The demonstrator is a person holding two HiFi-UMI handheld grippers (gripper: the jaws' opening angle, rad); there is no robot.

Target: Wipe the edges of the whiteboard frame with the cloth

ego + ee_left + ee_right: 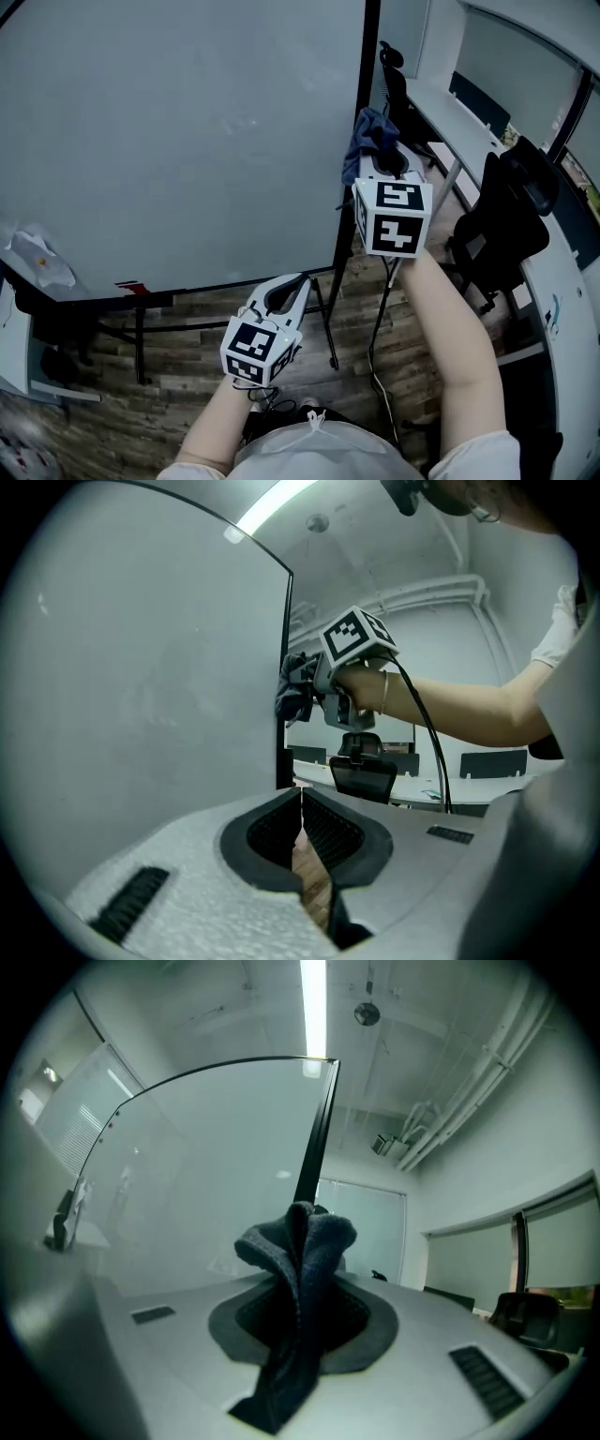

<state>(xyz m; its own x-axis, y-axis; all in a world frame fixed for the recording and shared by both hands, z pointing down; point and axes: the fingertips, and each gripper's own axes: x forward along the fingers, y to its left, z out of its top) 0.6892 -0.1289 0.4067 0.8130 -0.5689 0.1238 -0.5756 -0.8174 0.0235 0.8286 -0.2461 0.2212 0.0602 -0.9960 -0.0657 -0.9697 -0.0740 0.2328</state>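
Observation:
A big whiteboard stands on a stand, with a black frame edge down its right side. My right gripper is shut on a dark blue cloth, and the cloth sits against that right frame edge, about halfway up. In the right gripper view the cloth bunches up between the jaws, with the black frame edge rising just behind it. My left gripper hangs lower, in front of the board's bottom edge, shut with nothing in it.
Black office chairs and a long white desk stand to the right of the board. The board's stand legs rest on a wood-pattern floor. A crumpled white thing lies at the board's lower left corner.

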